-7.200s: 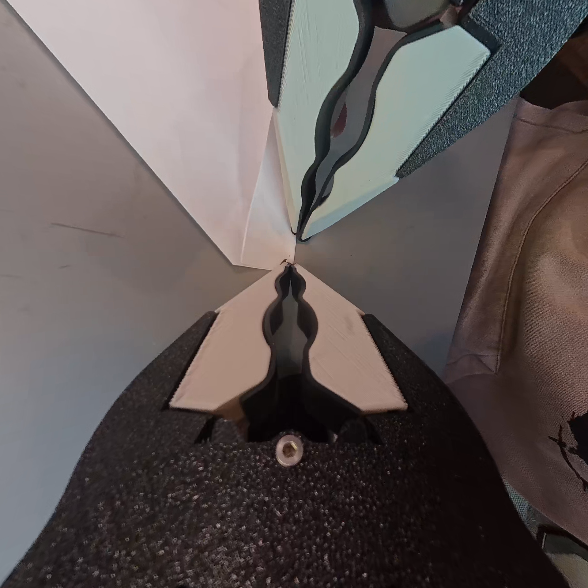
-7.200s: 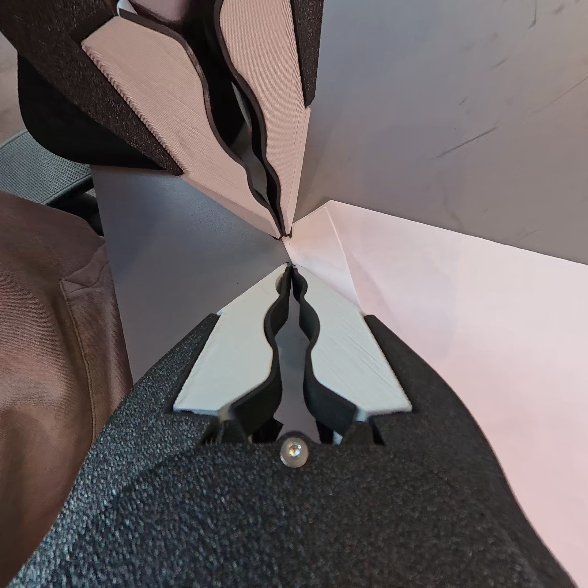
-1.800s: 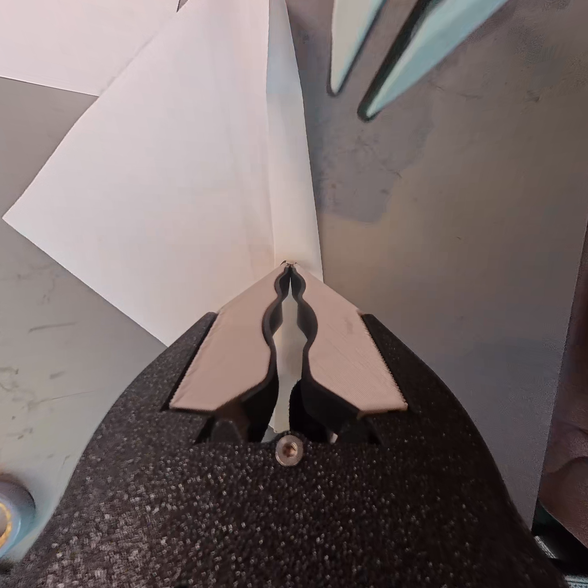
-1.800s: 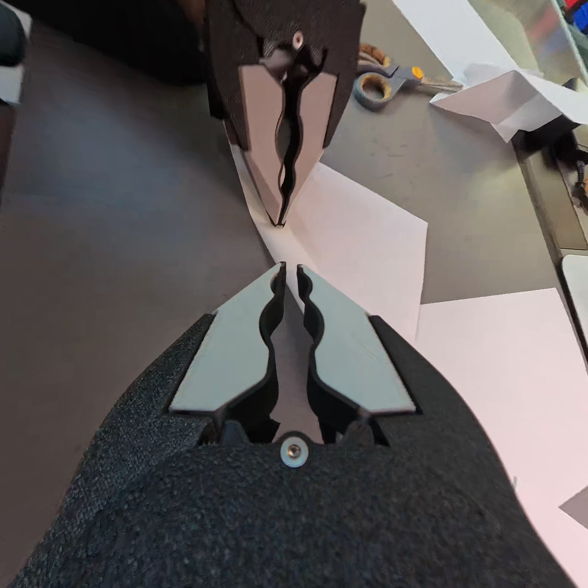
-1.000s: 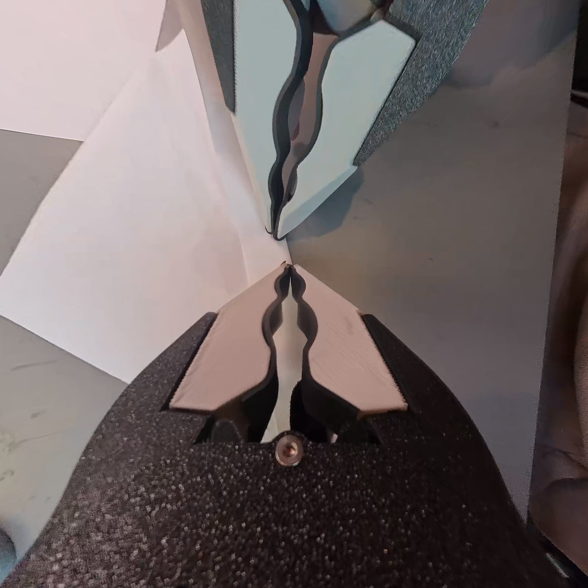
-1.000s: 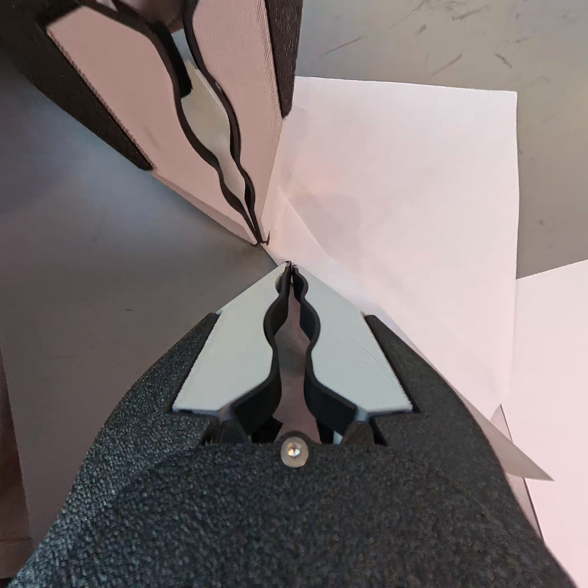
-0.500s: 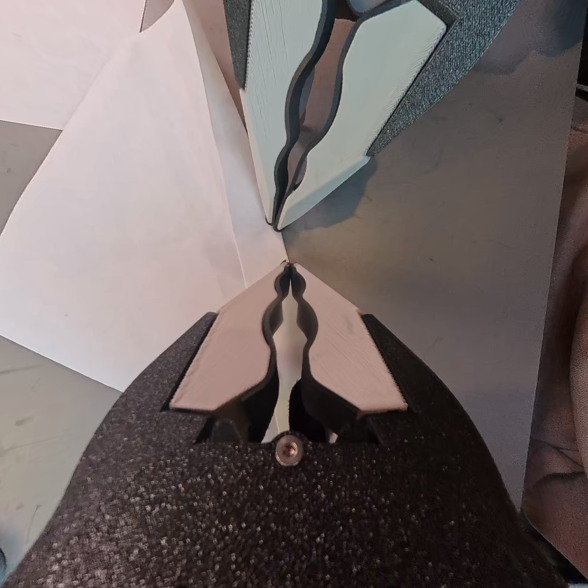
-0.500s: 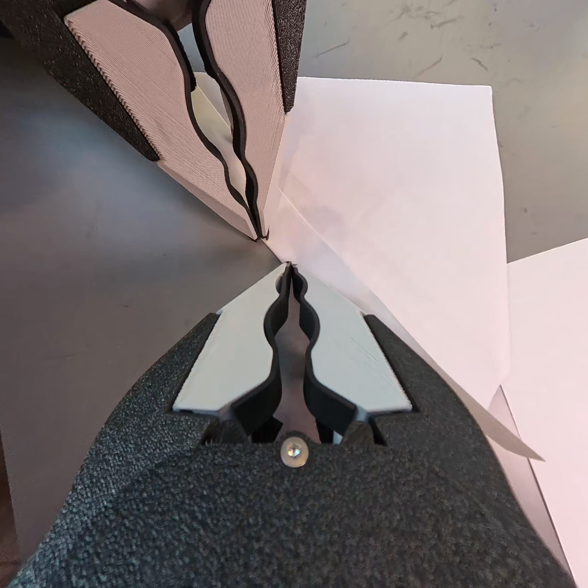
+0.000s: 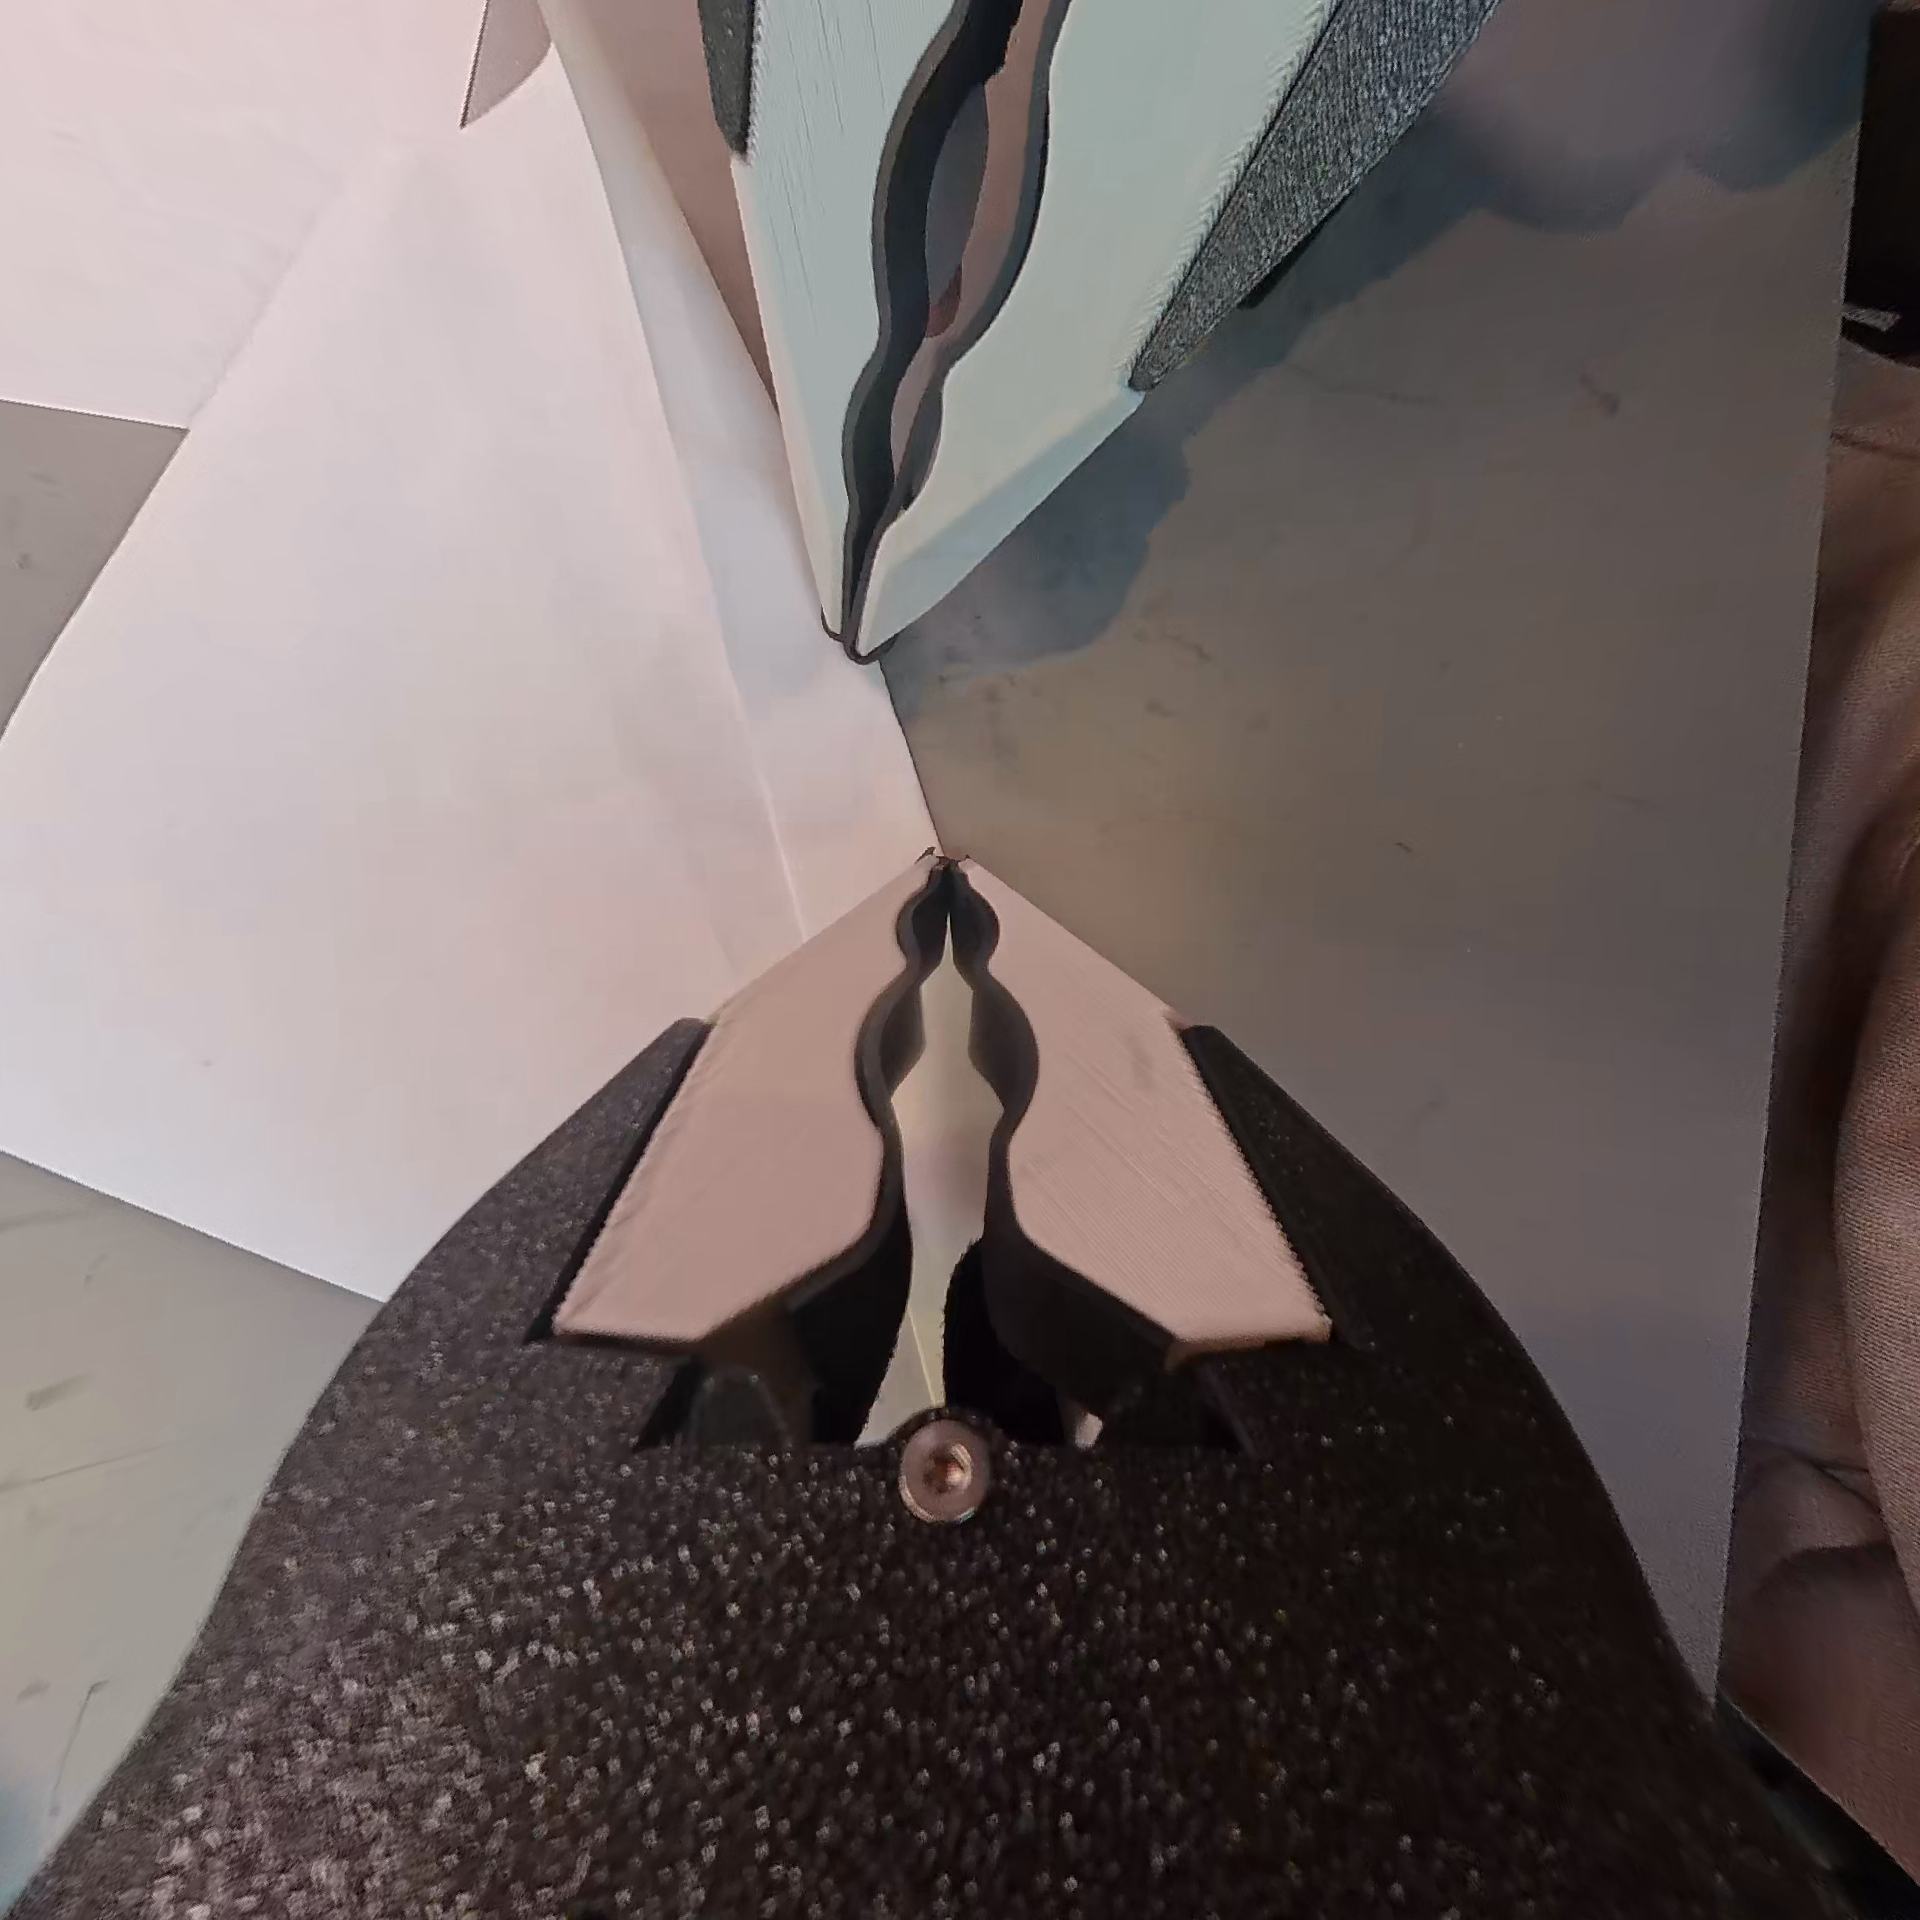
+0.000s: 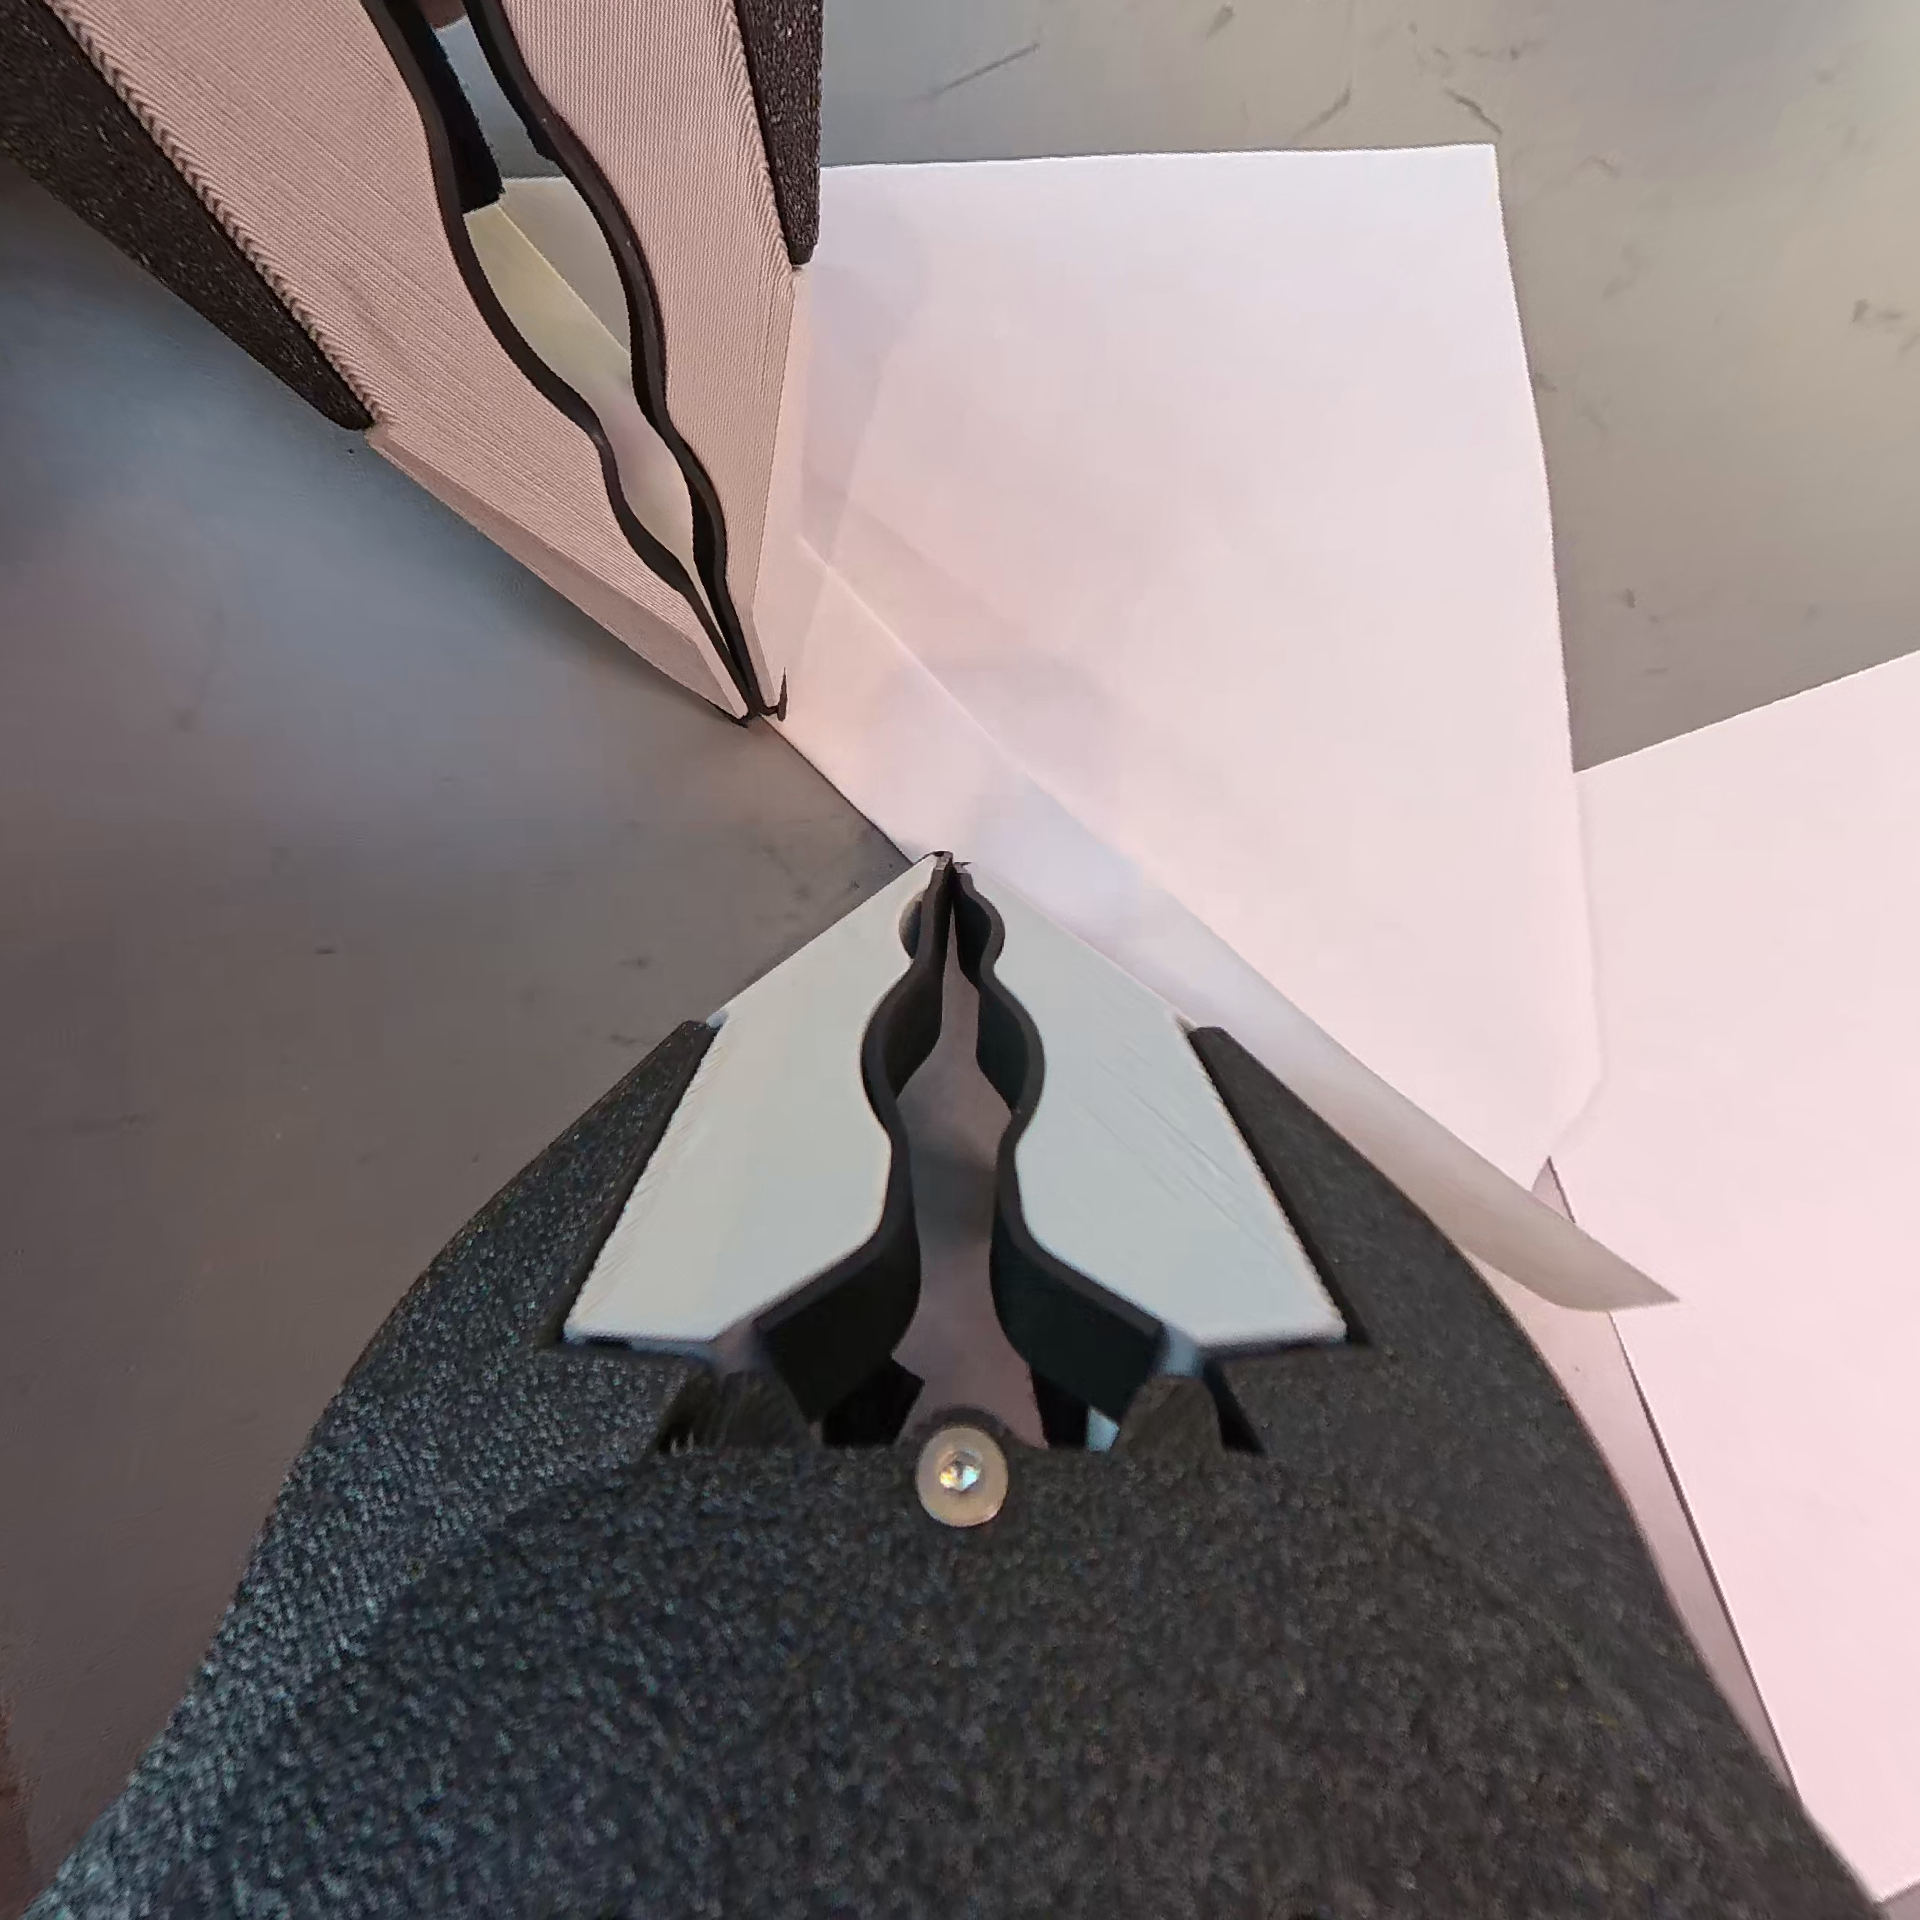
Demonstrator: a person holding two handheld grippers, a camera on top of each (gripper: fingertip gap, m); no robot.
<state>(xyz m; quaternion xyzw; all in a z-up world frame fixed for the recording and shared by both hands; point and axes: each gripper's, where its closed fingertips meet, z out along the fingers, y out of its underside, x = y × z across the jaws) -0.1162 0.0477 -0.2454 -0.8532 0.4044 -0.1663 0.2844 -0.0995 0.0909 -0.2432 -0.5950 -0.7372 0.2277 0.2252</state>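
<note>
A white sheet of paper (image 9: 416,727) lies folded on a grey table (image 9: 1351,831). Its folded edge runs between my two grippers. My left gripper (image 9: 943,862) is shut on that edge, and a strip of paper shows between its fingers. My right gripper (image 10: 948,862) is shut at the same folded edge of the paper (image 10: 1195,520), a short way along. Each gripper shows in the other's view, with tips closed on the edge: the right one (image 9: 857,649) and the left one (image 10: 764,712). A loose flap of the paper curls up beside my right gripper.
A second white sheet (image 10: 1766,1039) lies next to the folded one and also shows in the left wrist view (image 9: 156,208). Brown cloth (image 9: 1870,935) hangs past the table's edge on the right. Bare grey table (image 10: 312,831) lies on the other side of the fold. Across from one pair of fingers to the other is roughly 5 cm.
The right gripper, open and apart 1.8 s ago, has shut on the fold near the left one. Over the last half second the two tips have drawn apart along the edge.
</note>
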